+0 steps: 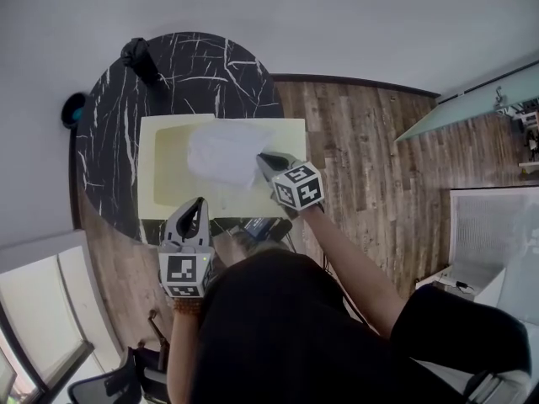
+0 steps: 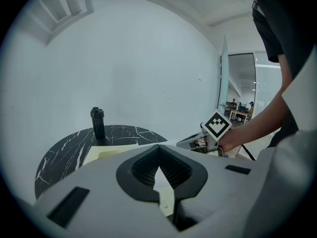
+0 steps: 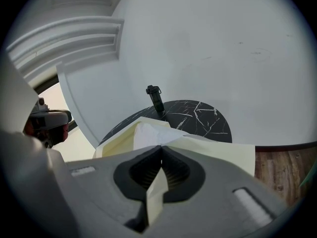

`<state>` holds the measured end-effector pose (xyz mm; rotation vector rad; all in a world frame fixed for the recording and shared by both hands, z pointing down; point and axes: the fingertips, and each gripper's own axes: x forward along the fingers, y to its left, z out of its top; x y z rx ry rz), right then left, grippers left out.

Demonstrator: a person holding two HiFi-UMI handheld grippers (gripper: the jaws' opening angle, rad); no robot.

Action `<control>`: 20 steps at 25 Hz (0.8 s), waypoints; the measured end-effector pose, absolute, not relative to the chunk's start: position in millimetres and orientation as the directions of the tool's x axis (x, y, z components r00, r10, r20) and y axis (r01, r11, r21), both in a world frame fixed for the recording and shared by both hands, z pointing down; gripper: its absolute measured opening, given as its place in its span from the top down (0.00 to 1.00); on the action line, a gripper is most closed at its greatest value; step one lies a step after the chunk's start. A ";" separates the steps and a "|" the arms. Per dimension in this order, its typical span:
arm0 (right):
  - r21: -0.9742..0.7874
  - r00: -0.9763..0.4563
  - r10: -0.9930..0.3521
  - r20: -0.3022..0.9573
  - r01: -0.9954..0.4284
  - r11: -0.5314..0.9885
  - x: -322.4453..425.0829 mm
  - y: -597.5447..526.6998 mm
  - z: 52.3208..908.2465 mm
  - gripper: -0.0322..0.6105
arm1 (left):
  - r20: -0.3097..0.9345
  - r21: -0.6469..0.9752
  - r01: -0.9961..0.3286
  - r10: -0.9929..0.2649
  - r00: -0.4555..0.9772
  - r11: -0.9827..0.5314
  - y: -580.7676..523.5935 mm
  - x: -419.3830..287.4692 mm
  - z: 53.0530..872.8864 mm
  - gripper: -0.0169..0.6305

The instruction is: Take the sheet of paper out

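Note:
A pale yellow folder (image 1: 168, 141) lies open on the round black marble table (image 1: 105, 150). A white sheet of paper (image 1: 223, 151) bulges up out of it, crumpled. My right gripper (image 1: 263, 158) is shut on the sheet's right edge; in the right gripper view a pale strip runs between the jaws of the gripper (image 3: 161, 148), with the white sheet (image 3: 148, 132) just beyond. My left gripper (image 1: 200, 202) sits at the folder's near edge. In the left gripper view that gripper (image 2: 158, 148) is shut with a pale piece of the folder (image 2: 106, 152) pinched in it.
A black bottle (image 1: 135, 53) stands at the table's far edge. A dark round object (image 1: 74, 108) sits beyond the table's left rim. Wooden floor (image 1: 362, 158) lies to the right, and an office chair (image 1: 118, 381) is behind me at the lower left.

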<state>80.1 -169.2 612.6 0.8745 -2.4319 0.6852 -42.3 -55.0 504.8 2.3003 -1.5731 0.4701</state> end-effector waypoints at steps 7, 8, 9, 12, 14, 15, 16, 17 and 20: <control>-0.297 -0.724 -0.442 0.529 -0.646 0.704 63.5 -168.1 591.0 0.95 | 0.424 0.080 -0.942 -0.844 0.329 -0.327 -52.7 -49.1 505.2 0.98; -0.295 -0.729 -0.440 0.525 -0.641 0.709 60.7 -168.9 588.5 0.95 | 0.424 0.080 -0.943 -0.845 0.327 -0.324 -53.5 -49.8 504.8 0.98; -0.294 -0.733 -0.440 0.519 -0.637 0.713 58.1 -169.9 585.8 0.95 | 0.425 0.080 -0.944 -0.846 0.324 -0.321 -54.5 -50.2 504.2 0.98; -0.295 -0.742 -0.441 0.505 -0.629 0.720 53.0 -172.9 577.6 0.95 | 0.429 0.081 -0.946 -0.846 0.317 -0.313 -57.2 -50.3 502.2 0.98; -0.295 -0.745 -0.441 0.500 -0.626 0.722 51.6 -173.5 572.4 0.95 | 0.431 0.082 -0.944 -0.843 0.322 -0.318 -57.2 -49.3 501.7 0.98; -0.295 -0.745 -0.441 0.500 -0.625 0.722 51.7 -173.1 569.7 0.95 | 0.429 0.084 -0.942 -0.842 0.328 -0.324 -56.4 -48.2 501.5 0.98; -0.296 -0.746 -0.441 0.499 -0.625 0.722 52.2 -172.8 566.7 0.95 | 0.427 0.085 -0.941 -0.841 0.333 -0.329 -56.1 -47.2 500.2 0.98; -0.296 -0.746 -0.441 0.498 -0.625 0.723 52.8 -172.9 563.7 0.95 | 0.426 0.083 -0.940 -0.841 0.334 -0.331 -56.7 -46.7 497.6 0.98; -0.294 -0.746 -0.449 0.491 -0.627 0.721 52.8 -175.1 555.9 0.95 | 0.424 0.070 -0.940 -0.843 0.331 -0.334 -60.8 -48.6 486.6 0.98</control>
